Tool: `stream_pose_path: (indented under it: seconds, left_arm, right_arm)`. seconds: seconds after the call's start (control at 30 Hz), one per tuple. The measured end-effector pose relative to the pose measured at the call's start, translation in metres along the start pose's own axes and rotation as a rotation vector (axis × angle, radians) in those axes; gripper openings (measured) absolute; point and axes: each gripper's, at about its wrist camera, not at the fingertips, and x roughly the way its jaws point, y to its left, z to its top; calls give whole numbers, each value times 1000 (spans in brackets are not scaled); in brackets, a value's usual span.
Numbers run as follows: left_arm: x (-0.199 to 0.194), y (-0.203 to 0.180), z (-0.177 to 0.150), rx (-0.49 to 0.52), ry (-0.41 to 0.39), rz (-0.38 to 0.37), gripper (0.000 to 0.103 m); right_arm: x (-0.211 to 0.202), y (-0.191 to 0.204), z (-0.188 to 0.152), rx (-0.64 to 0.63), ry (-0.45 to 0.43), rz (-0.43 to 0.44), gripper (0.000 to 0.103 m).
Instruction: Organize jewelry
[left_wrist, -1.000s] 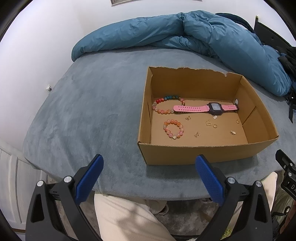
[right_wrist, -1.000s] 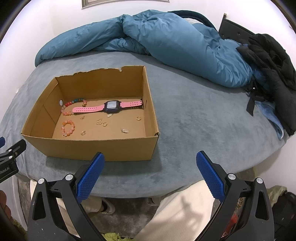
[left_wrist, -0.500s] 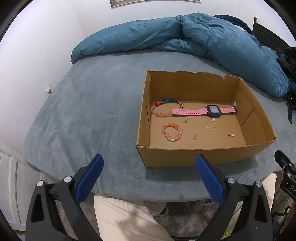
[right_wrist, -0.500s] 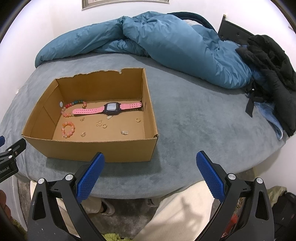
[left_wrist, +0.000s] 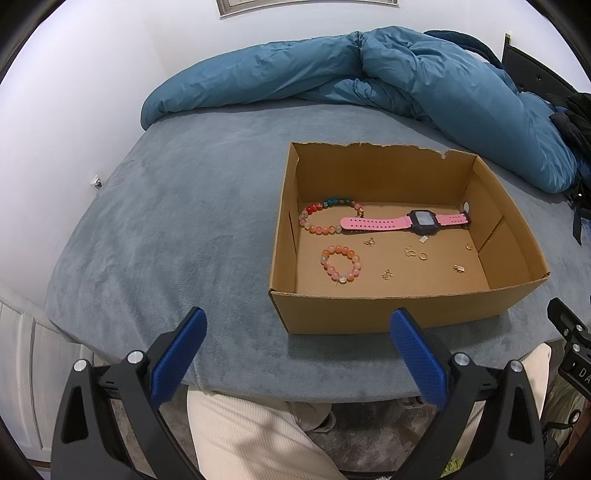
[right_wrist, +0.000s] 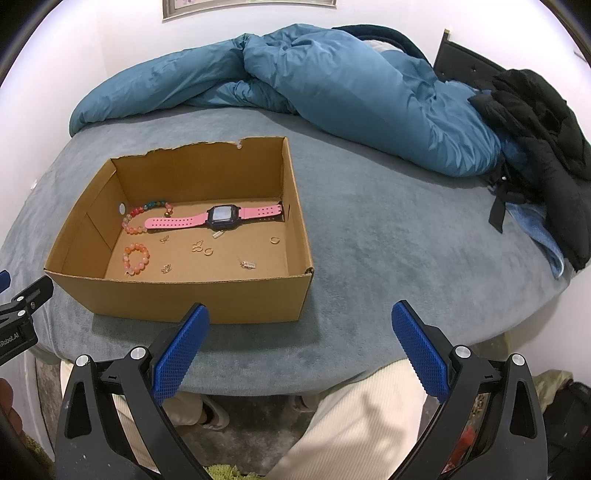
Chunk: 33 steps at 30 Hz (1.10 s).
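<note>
On the grey bed (left_wrist: 177, 229), one cardboard box (left_wrist: 388, 310) is sitting, one pink watch (left_wrist: 402, 222) lying crosswise along its far wall.
Two bead bracelets (left_wrist: 340, 263) and seven small gold pieces (left_wrist: 422, 255) are lying nearer; left gripper (left_wrist: 295, 354) and right gripper (right_wrist: 299, 350) are hovering wide apart, empty.

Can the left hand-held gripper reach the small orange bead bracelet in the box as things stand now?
Probably yes: the left hand-held gripper is open, the cardboard box has no lid, and nothing covers the orange bead bracelet.
</note>
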Motion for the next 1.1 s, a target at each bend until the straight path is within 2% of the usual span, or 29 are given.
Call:
stream_pose_path:
  seconds: [1.1]
  left_arm:
    - [-1,-1,0,-1,-3,-1,97]
  right_arm:
    - [-2,2,-1,-1,-3,-2,95]
